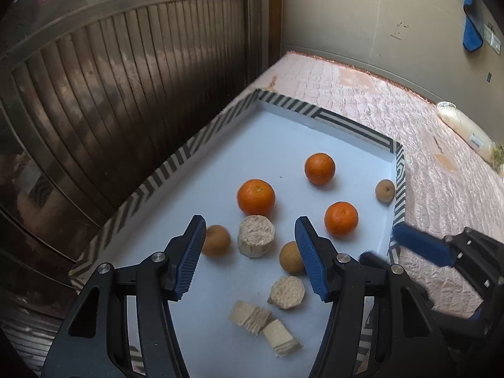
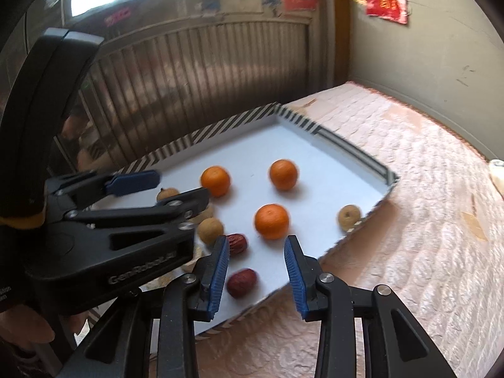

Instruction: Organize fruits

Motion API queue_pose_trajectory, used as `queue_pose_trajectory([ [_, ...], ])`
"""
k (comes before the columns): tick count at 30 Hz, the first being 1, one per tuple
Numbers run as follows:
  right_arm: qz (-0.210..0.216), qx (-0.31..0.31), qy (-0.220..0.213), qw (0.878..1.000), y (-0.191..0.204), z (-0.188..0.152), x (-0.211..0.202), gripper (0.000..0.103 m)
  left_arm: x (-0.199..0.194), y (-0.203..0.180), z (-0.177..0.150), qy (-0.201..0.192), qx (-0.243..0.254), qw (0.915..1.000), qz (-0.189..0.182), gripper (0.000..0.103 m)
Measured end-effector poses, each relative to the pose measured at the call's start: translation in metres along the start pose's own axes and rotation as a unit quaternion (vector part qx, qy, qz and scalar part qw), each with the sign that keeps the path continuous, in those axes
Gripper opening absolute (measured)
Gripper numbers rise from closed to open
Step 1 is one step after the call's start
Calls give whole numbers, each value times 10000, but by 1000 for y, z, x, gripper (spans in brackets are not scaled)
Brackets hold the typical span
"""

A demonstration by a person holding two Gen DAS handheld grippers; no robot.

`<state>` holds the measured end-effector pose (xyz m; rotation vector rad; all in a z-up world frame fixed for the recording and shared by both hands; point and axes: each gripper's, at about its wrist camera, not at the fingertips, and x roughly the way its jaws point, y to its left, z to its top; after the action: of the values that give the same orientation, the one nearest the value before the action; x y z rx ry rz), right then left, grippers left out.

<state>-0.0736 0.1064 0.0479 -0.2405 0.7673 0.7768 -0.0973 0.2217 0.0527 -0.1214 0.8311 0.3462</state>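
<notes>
A pink quilted bed (image 1: 362, 100) carries everything here, and on it sits a shallow white tray (image 1: 277, 135) with a black-and-white striped rim, pushed up against the ribbed metal door (image 1: 126, 78) on its left side. Over the tray's near end hangs the left gripper (image 1: 250, 252), its blue-padded fingers spread wide and holding nothing. The right gripper (image 2: 256, 267) hovers above the tray's right edge near the front corner, fingers likewise apart and empty; from the left wrist view its blue tips poke in over that same edge.

On to the fruit, all of it inside the tray. Three oranges sit in the middle: the biggest orange (image 1: 256, 197) toward the left side, a second orange (image 1: 319, 168) farther back, a third orange (image 1: 341, 219) nearer the right edge. Next, pale crumbly cakes: a round one (image 1: 256, 235) right in front of the biggest orange, another round one (image 1: 286, 293) closer in, and two squarish pieces (image 1: 263, 326) touching each other at the near end. Three brown longans follow: one longan (image 1: 215, 240) beside the left finger, one (image 1: 291, 257) partly behind the right finger, one (image 1: 385, 190) against the right rim. Smallest of all, two red dates (image 2: 241, 282) lie near the front edge, between the right gripper's fingers in its own view.
</notes>
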Motion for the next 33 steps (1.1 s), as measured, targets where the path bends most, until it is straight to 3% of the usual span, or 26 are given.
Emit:
queue_pose_trajectory([
  [12, -425, 388, -291, 9979, -17, -3, -21, 42, -26, 0, -7, -371, -195, 9988, 234, 59],
  [33, -373, 392, -394, 9978, -11, -6, -30, 46, -45, -7, -15, -622, -255, 9971, 351, 59],
])
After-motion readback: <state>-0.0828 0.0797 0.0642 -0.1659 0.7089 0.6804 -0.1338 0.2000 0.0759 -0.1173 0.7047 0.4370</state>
